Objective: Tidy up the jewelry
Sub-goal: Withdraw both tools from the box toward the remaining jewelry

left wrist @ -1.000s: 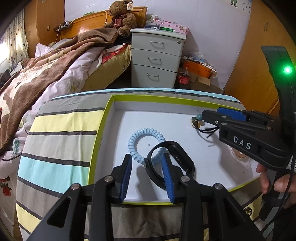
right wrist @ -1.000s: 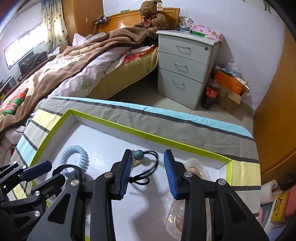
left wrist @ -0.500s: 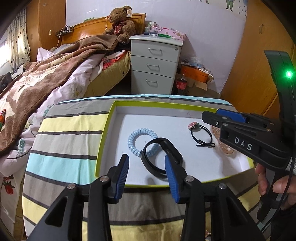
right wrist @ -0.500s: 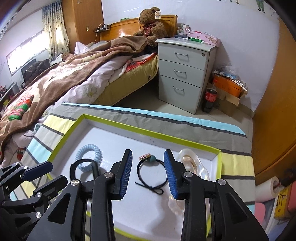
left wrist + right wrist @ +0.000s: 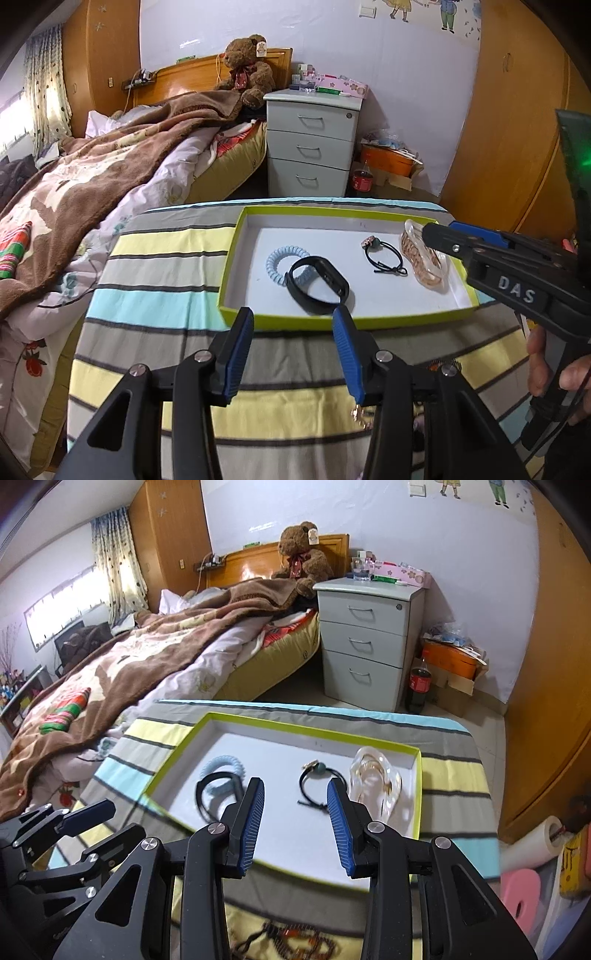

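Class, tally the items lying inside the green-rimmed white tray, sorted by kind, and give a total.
Light blue spiral coil hair tie: 1
Black smart wristband: 1
Black elastic hair tie with a teal bead: 1
Clear plastic pouch with gold-coloured contents: 1
Total: 4

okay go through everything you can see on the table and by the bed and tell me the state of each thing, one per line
left gripper: open, empty
right gripper: open, empty
green-rimmed tray: open-topped, on striped cloth
black band: in tray, overlapping blue coil
blue coil hair tie: in tray, flat
black hair tie: in tray, lying alone
clear pouch: in tray, against right rim
drawers: all shut
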A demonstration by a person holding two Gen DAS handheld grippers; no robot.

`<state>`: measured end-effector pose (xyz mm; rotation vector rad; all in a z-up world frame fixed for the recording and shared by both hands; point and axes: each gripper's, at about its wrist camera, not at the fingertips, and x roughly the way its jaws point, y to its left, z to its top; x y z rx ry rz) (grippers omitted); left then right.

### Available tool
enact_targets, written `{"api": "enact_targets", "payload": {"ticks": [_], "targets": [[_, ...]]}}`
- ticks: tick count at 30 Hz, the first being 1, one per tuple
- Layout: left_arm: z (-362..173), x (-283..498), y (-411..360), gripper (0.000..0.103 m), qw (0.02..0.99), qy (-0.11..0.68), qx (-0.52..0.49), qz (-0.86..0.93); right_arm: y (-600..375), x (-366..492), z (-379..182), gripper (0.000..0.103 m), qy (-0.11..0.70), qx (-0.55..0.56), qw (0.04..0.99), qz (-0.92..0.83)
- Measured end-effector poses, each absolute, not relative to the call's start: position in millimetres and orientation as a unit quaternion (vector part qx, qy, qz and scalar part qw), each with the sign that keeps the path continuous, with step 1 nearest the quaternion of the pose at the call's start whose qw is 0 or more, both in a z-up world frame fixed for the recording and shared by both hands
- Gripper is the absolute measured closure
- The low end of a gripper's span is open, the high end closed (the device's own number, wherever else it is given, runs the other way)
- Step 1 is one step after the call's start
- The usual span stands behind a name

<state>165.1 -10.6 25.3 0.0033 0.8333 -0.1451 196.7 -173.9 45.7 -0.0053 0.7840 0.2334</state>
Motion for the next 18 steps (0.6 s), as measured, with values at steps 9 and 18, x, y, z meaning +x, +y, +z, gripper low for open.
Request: {"api": "enact_targets", "payload": {"ticks": [9,18], "targets": [[31.7,132.4,-1.9,0.056,0.916,0.396,-0.006,-0.072,-180.9,156.7,48.5,0.066,0.366,0.005,0.924,0.111],[23.6,99.6,13.2,0.056,0.914,0.394,-0.031,-0.089,-204.2,125.2,35.6,0.066,0.368,0.033,0.924,0.097]]}}
